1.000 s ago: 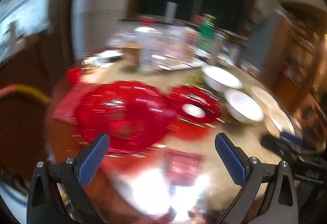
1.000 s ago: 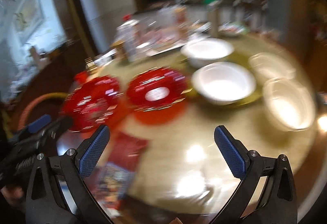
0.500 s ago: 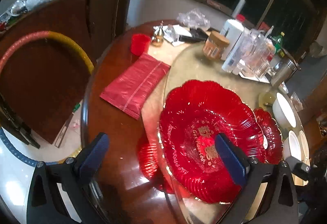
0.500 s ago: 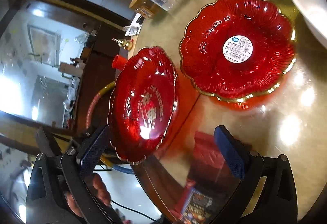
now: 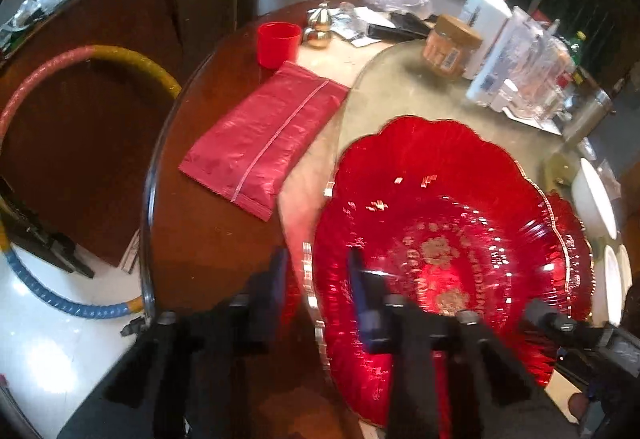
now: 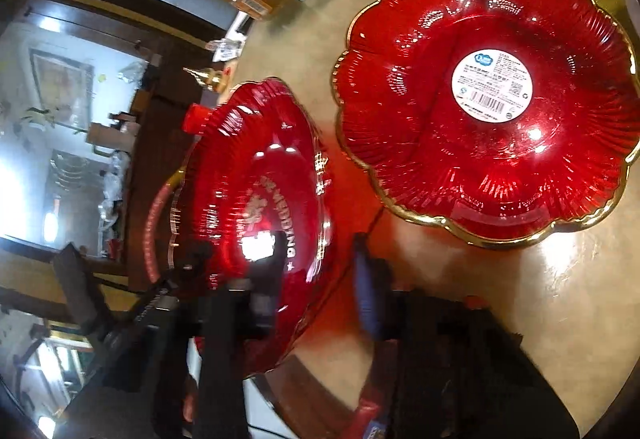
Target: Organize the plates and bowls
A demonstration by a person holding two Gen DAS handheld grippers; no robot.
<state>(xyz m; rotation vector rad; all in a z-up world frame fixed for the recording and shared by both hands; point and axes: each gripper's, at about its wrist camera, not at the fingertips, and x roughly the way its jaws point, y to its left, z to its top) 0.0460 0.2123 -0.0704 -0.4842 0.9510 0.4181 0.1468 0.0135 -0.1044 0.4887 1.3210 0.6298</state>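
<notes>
Both jaws narrowing from wide: left gripper (image 5: 316,291) and right gripper (image 6: 320,279) pinching opposite rims of the red wedding plate (image 5: 448,239) lower centre; labelled red plate (image 6: 492,95) sitting upper right, likely stacking target.

Left wrist: close, looking down across the lettered red plate (image 5: 448,251).
Right wrist: close, rolled, facing it (image 6: 256,215).
Shared: that plate.
</notes>
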